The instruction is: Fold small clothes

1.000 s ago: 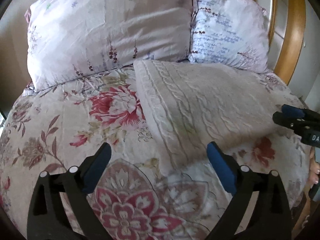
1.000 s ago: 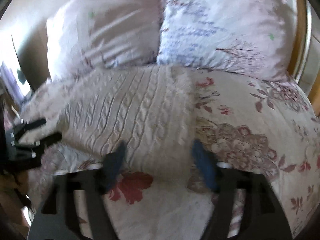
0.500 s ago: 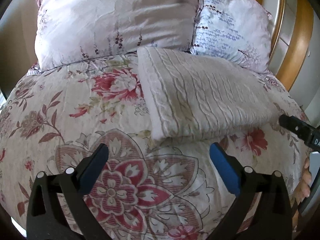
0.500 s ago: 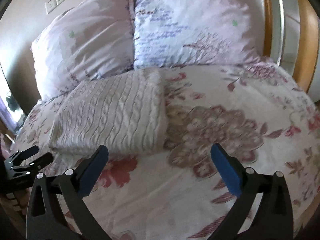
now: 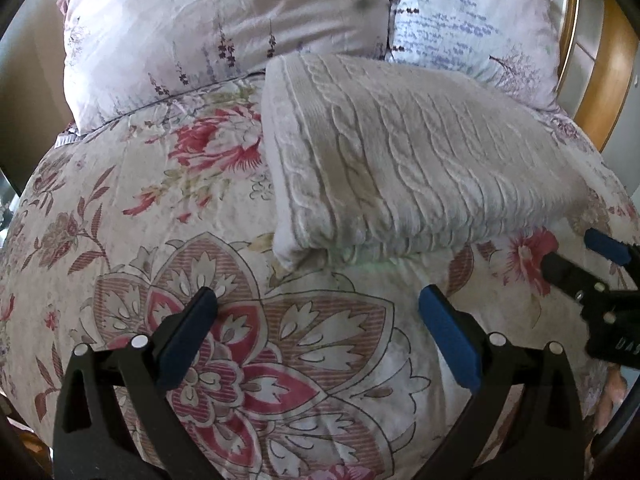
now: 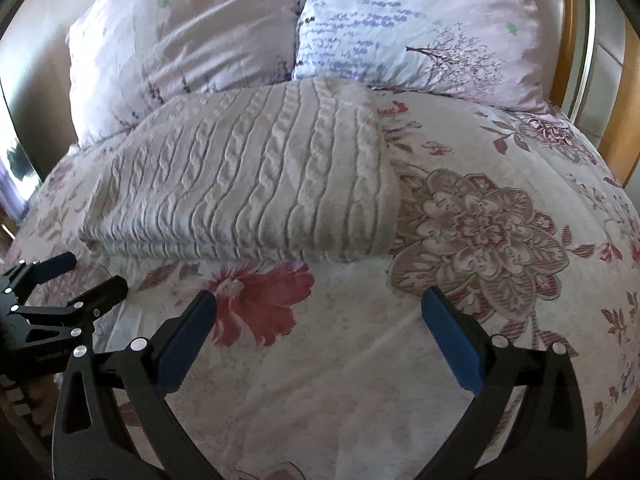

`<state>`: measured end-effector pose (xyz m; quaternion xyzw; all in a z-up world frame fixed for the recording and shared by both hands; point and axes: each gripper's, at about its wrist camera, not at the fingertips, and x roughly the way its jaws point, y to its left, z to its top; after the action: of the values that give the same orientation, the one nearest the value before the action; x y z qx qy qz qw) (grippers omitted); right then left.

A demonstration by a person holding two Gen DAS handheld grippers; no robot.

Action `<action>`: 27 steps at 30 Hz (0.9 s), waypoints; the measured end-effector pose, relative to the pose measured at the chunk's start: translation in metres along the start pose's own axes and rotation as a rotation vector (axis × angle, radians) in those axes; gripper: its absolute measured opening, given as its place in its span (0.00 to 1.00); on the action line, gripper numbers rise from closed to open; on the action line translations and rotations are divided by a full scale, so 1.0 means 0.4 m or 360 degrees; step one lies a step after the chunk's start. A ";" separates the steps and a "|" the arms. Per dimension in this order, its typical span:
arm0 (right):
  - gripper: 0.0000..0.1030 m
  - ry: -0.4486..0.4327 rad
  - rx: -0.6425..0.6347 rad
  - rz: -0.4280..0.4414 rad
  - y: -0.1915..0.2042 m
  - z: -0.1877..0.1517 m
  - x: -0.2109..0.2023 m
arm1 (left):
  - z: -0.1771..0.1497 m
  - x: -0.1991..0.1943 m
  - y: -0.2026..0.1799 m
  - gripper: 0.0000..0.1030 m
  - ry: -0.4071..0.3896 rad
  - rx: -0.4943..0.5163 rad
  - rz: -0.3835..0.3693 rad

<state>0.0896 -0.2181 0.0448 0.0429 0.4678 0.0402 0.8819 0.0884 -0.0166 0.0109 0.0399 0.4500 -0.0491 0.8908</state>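
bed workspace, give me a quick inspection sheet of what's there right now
surface: floral bedspread, lightly wrinkled.
job's things: white cable-knit sweater, folded into a thick rectangle, lying flat on the bedspread in front of the pillows.
clutter: nothing seen.
grippers: left gripper open, nothing between its jaws, short of the sweater's near edge; right gripper open wide, nothing between its jaws, also short of the sweater.
cables: nothing seen.
surroundings: pink pillow and pale blue pillow behind the sweater, wooden headboard at the right edge.
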 end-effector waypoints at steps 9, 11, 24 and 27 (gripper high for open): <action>0.99 0.0034 -0.0063 -0.0067 0.019 0.000 0.013 | 0.000 0.003 0.004 0.98 -0.0006 -0.0007 -0.0001; 0.99 0.0037 -0.0074 -0.0077 0.021 0.000 0.014 | 0.000 0.003 0.005 0.98 -0.0006 -0.0004 -0.0004; 0.99 0.0035 -0.0076 -0.0078 0.022 -0.003 0.013 | 0.000 0.001 0.003 0.98 -0.0007 -0.0006 -0.0004; 0.99 0.0036 -0.0077 -0.0078 0.022 -0.003 0.013 | 0.000 0.001 0.003 0.98 -0.0007 -0.0006 -0.0004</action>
<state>0.0911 -0.2088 0.0409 0.0096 0.4774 0.0304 0.8781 0.0889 -0.0154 0.0105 0.0376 0.4482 -0.0495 0.8918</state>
